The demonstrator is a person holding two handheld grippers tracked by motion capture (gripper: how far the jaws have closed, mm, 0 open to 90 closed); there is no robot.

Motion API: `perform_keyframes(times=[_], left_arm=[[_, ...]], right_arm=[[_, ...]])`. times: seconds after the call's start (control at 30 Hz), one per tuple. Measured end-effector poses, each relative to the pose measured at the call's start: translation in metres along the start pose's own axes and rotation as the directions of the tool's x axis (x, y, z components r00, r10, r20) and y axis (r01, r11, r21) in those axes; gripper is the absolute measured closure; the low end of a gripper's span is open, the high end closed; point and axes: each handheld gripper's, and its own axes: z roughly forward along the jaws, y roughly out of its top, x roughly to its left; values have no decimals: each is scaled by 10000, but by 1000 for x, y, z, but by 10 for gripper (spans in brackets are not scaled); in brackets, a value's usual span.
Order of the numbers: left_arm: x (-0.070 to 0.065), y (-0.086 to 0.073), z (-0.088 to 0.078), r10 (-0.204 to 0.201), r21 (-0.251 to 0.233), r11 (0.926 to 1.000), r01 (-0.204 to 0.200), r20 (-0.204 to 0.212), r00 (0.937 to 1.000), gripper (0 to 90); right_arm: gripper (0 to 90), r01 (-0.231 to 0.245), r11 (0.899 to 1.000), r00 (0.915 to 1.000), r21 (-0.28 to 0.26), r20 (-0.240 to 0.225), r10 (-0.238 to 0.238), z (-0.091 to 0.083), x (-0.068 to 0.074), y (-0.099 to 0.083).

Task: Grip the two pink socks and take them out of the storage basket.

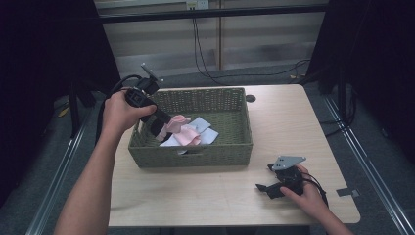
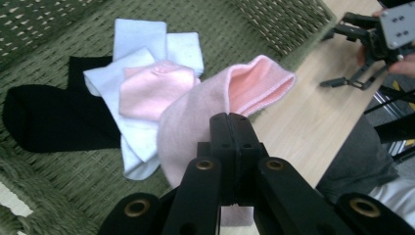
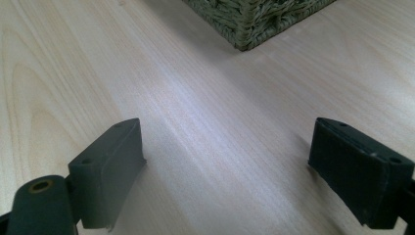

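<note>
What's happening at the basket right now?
A person works with two handheld grippers. The left gripper is shut on a pink sock, holding it over the green woven basket, where a second pink sock, white socks and a black sock lie. The right gripper rests open over the bare wooden table, beside the basket.

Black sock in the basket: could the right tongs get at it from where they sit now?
Probably not without moving. The right tongs rest open on the table in front of the basket, whose wall stands between. The black sock lies inside at the far left, by the left tongs, shut on a pink sock.
</note>
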Motion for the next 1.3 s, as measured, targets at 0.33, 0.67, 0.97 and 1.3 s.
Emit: perform_keyframes(times=[0.33,0.67,0.97,1.3], left_arm=[[-20,-14,-5,579,-95,9983,-578,79,9983,900],[-34,-23,-4,982,-12,9952,-982,34,9952,900],[-42,-29,3,1231,-9,9924,-1232,252,9921,900],[-53,-39,10,1575,-56,9875,-1574,429,9866,900]], right_arm=[[121,12,10000,10000,-6,3,-12,0,0,0],[122,15,10000,10000,-7,5,-15,0,0,0],[122,14,10000,10000,-5,4,-14,0,0,0],[121,18,10000,10000,26,-7,-18,0,0,0]])
